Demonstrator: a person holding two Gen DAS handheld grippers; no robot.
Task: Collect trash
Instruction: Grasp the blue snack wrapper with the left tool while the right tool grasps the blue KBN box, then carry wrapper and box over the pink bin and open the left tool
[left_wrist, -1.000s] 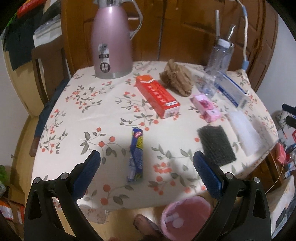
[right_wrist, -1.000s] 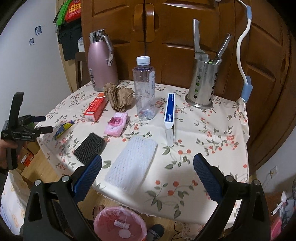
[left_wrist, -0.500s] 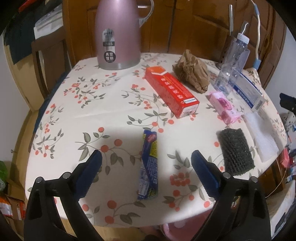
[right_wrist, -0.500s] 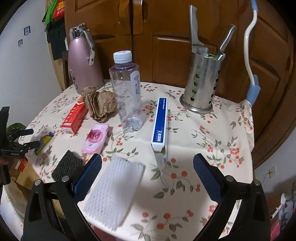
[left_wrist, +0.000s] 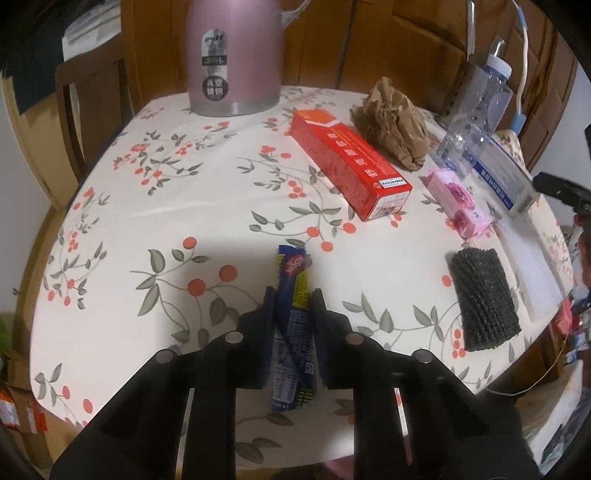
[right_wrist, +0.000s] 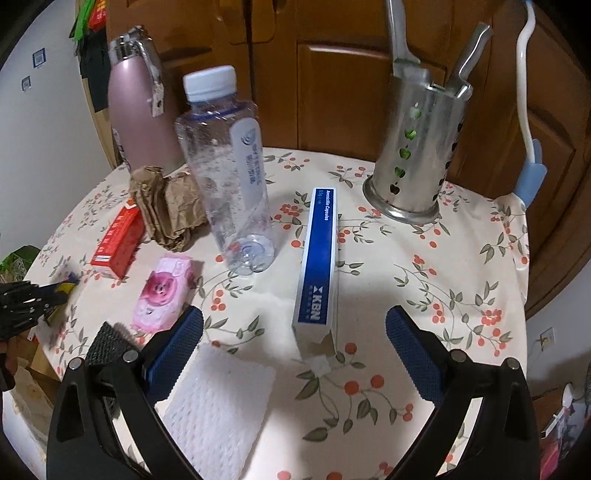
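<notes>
While clamped: left gripper pinches the blue Nissin wrapper near the red box, ready for lifting.
Right gripper: jaws wide, empty, facing the KBN box.

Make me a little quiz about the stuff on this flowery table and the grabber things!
1. True or false: the left tool has closed on the blue snack wrapper.
2. Which thing lies just ahead of the open right tool? A) the blue-and-white box B) the pink flask C) the metal utensil holder
3. Fill in: the clear bottle has a ____ cap.

Key: 1 true; 2 A; 3 white.
</notes>
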